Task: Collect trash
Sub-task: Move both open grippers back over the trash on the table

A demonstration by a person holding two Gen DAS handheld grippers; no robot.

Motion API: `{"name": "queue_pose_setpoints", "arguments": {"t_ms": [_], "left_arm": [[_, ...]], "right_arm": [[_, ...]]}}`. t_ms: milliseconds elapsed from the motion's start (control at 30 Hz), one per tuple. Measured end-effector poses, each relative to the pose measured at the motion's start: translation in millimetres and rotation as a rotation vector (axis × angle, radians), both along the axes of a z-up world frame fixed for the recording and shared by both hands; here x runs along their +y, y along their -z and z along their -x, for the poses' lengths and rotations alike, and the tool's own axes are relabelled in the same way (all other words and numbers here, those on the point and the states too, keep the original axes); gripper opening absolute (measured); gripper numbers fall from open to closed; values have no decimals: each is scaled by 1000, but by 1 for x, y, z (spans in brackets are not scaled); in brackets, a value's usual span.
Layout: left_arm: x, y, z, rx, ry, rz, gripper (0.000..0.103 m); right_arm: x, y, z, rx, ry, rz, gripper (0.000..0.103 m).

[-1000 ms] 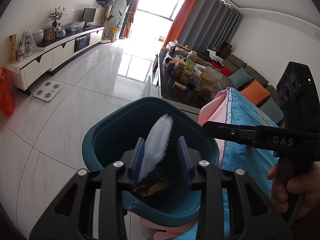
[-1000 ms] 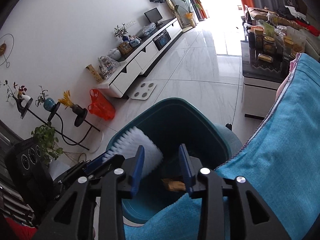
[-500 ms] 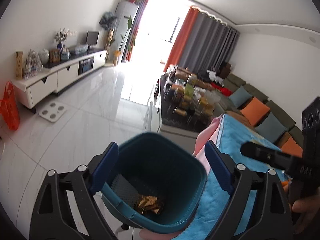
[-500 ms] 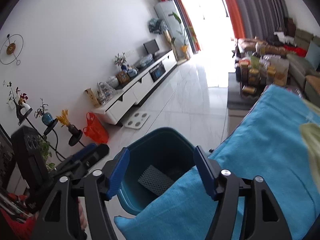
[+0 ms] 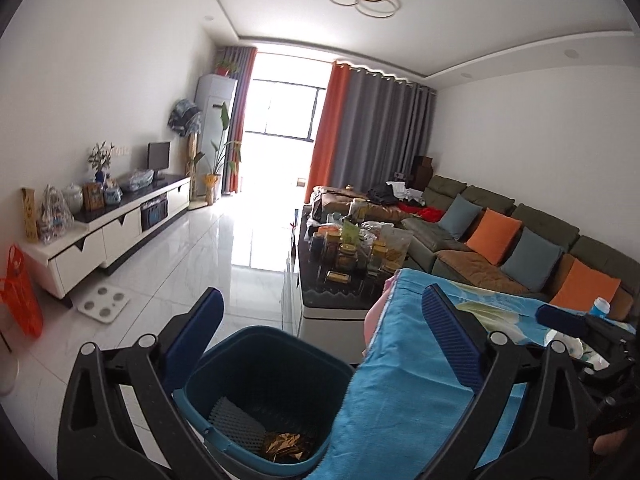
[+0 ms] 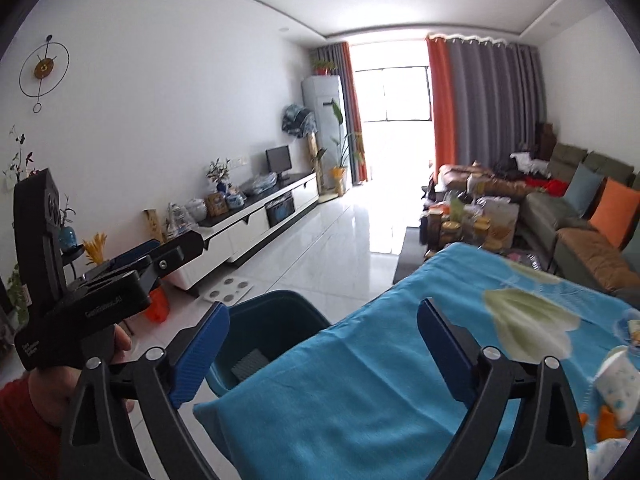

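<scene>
A teal trash bin point(image 5: 256, 364) stands on the floor against the end of a table with a blue cloth point(image 5: 404, 392). Crumpled gold wrapper trash point(image 5: 286, 446) lies at its bottom beside a grey mesh patch. My left gripper point(image 5: 324, 332) is open and empty, raised above the bin. My right gripper point(image 6: 322, 350) is open and empty above the cloth's edge; the bin point(image 6: 272, 320) sits below its left finger. The left gripper body point(image 6: 104, 284) shows in the right wrist view. A crumpled paper cup point(image 6: 618, 380) and orange scraps lie on the cloth at the right.
A coffee table point(image 5: 332, 280) crowded with jars stands beyond the bin. A green sofa point(image 5: 520, 248) with orange and blue cushions runs along the right. A white TV cabinet point(image 5: 112, 232), a floor scale point(image 5: 103, 305) and an orange bag point(image 5: 20, 296) are at the left.
Both grippers opened and let go of a white brush-like item they held over the bin. Both then lifted up and back, so the views now look across the room.
</scene>
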State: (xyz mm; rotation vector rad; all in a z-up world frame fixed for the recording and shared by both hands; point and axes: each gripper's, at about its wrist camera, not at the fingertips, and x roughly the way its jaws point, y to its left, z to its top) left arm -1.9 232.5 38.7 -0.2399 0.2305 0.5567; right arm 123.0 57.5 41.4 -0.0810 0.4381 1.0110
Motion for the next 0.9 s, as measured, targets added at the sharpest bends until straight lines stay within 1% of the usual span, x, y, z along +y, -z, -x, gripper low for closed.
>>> {"name": "queue_pose_setpoints", "arguments": {"t_ms": [67, 133, 200, 300, 533, 700, 900], "left_arm": [[-16, -5, -4, -6, 27, -9, 97], [-33, -8, -9, -11, 53, -23, 97], [-57, -12, -15, -11, 88, -56, 97], [-90, -16, -24, -11, 147, -102, 97], [-154, -14, -38, -4, 315, -142, 97], [-184, -6, -48, 9, 435, -135, 97], [-217, 14, -67, 61, 592, -117, 97]], "right_arm": [[-19, -1, 4, -36, 33, -7, 96], [-39, -1, 8, -62, 76, -16, 96], [-53, -1, 12, -79, 125, -18, 96], [-81, 2, 15, -99, 187, -25, 96], [-135, 14, 19, -120, 345, -22, 96], [-170, 21, 27, -117, 461, -15, 96], [-215, 35, 34, -85, 602, -3, 96]]}}
